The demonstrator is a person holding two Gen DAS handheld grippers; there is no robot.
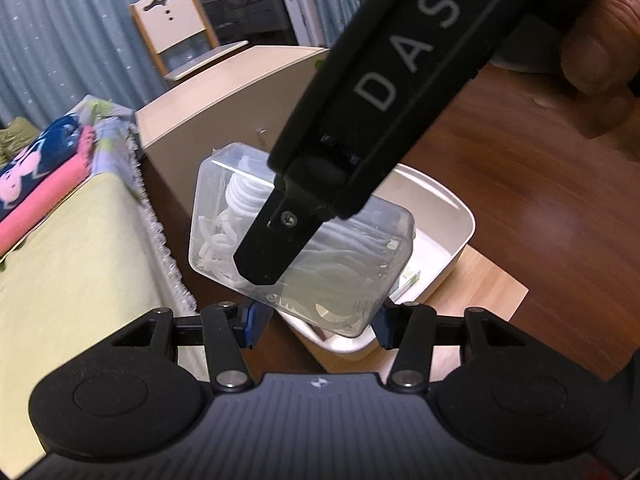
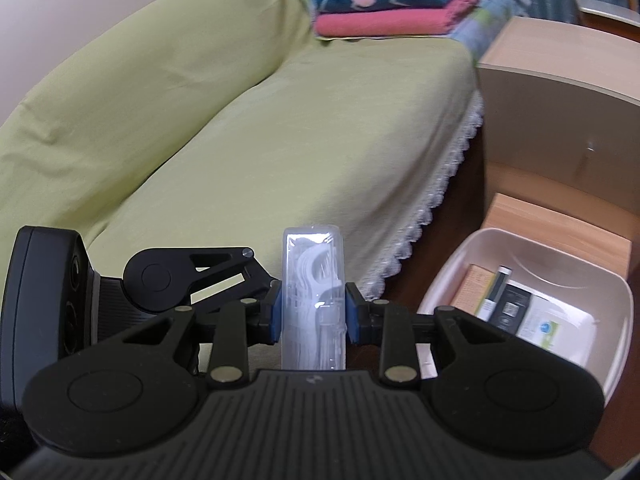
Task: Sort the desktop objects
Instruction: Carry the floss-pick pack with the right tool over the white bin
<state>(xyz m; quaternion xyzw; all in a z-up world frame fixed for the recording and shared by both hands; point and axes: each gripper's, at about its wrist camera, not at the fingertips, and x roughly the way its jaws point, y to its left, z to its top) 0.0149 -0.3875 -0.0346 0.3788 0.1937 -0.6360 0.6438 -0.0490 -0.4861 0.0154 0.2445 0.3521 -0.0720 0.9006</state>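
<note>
1. The right gripper (image 2: 313, 312) pinches a clear plastic box of floss picks (image 2: 313, 300) between its blue pads (image 2: 274, 312), one pad pressed on each broad side, with the box standing on its narrow edge and rising above the fingertips.
2. In the left wrist view the same box (image 1: 224, 200) hangs ahead of the left gripper (image 1: 318, 320), with the right gripper's black finger lying across its face and a hand (image 1: 600, 40) at the upper right.
3. The left gripper's fingers are spread wide; the box's lower edge sits between their tips, and I cannot tell whether either pad touches it.
4. A white plastic bin (image 2: 568, 256) lies to the right of and below the right gripper, holding a dark packet (image 2: 514, 306), a black-and-white tube (image 2: 496, 290) and a white card (image 2: 554, 328).
5. In the left wrist view the bin (image 1: 452, 200) is directly under the held box.
6. Beyond the right claw stretches a green-covered sofa (image 2: 240, 140) with folded towels (image 2: 396, 0) at its far end.
7. A pale wooden cabinet (image 2: 560, 100) stands past the bin.
</note>
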